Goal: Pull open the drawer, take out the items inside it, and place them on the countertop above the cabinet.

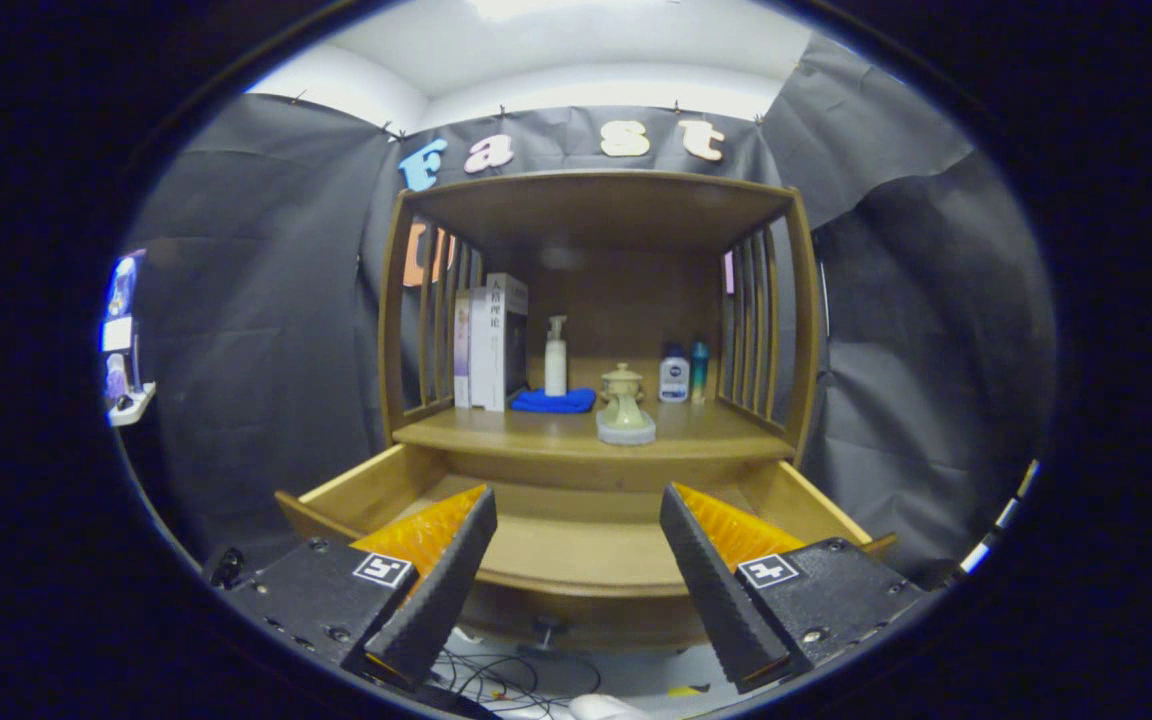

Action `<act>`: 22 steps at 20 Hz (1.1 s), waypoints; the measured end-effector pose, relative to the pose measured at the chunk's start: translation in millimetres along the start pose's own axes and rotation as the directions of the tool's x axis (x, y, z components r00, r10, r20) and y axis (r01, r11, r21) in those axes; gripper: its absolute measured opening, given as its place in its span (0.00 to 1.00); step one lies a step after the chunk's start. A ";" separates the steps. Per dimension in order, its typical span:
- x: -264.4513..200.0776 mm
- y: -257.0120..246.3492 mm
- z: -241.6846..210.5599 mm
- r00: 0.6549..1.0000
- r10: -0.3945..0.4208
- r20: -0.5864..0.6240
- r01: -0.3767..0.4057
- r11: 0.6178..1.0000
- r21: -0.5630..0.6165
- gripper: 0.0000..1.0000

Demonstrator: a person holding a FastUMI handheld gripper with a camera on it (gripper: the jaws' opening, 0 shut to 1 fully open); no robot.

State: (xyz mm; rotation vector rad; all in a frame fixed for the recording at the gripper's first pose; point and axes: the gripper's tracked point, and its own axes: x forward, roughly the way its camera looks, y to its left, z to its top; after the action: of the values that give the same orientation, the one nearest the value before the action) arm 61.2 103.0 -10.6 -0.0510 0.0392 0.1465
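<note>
The wooden cabinet's drawer (356, 492) stands pulled out toward me, its knob (546, 630) on the front panel below my fingers. The part of the drawer floor (576, 545) that shows between the fingers is bare wood. My gripper (576, 495) hovers over the drawer, open, with nothing between its black ribbed pads (446, 580). Beyond them, on the countertop (496, 432), a pale green lidded jar (624, 400) stands on a round base near the front edge. Behind it are a blue folded cloth (554, 401), a white pump bottle (556, 356), a small white bottle (674, 376) and a teal bottle (699, 370).
Upright books (491, 340) lean at the countertop's back left. Slatted side rails (751, 320) and a wooden top shelf (601, 200) enclose the countertop. Cables (496, 675) lie on the floor under the drawer. A lit device (124, 340) hangs on the wall at left.
</note>
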 end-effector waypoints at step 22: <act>15.4 15.4 -122.8 0.989 -0.059 -0.136 0.061 0.998 0.010 1.00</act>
State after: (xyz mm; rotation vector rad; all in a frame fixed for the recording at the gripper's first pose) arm 69.8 113.8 -134.5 -0.0482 0.1739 0.0820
